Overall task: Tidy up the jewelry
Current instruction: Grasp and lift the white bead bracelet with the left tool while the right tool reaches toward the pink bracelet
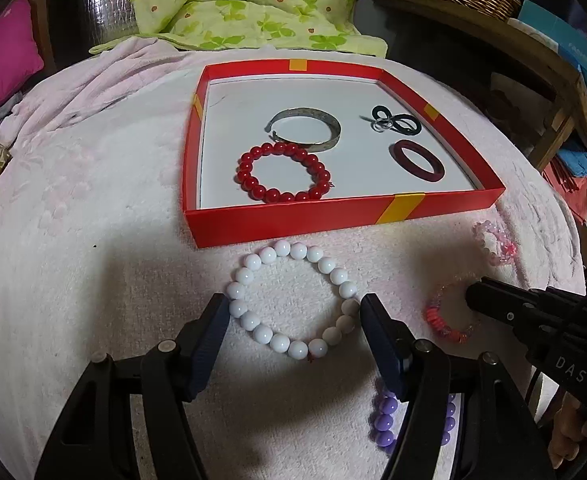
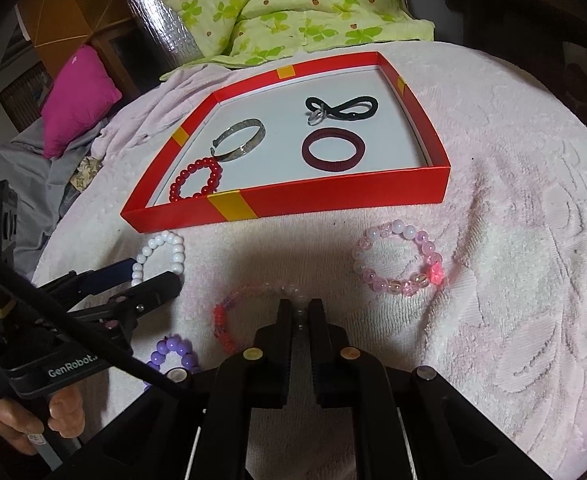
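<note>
Red box (image 1: 293, 220) holding four bracelets, left fingers (image 1: 217, 320) wide; right fingers (image 2: 317, 320) seemingly pinching coral bracelet (image 2: 223, 322)

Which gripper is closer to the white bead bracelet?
Left. The left gripper has its open fingers on either side of the white bead bracelet. The right gripper is off to its right, shut on the coral and pink bracelet.
</note>
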